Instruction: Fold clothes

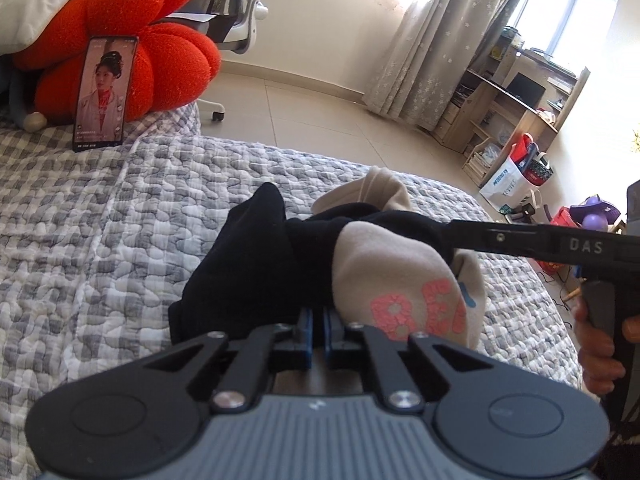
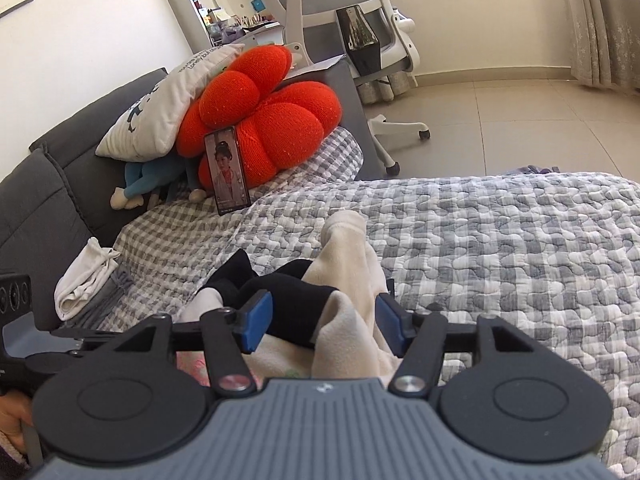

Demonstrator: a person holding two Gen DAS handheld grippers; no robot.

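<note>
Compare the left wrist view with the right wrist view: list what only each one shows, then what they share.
Only the left wrist view: the pink lettering on the beige garment, the wooden desk by the curtain, and the left gripper shut on the garment's edge.

Only the right wrist view: the folded white cloth beside the sofa back, the bookshelf, and the right gripper, jaws apart around the bundle.

Both: the beige and black garment, the checked quilt, the red cushion and the phone leaning on it.
</note>
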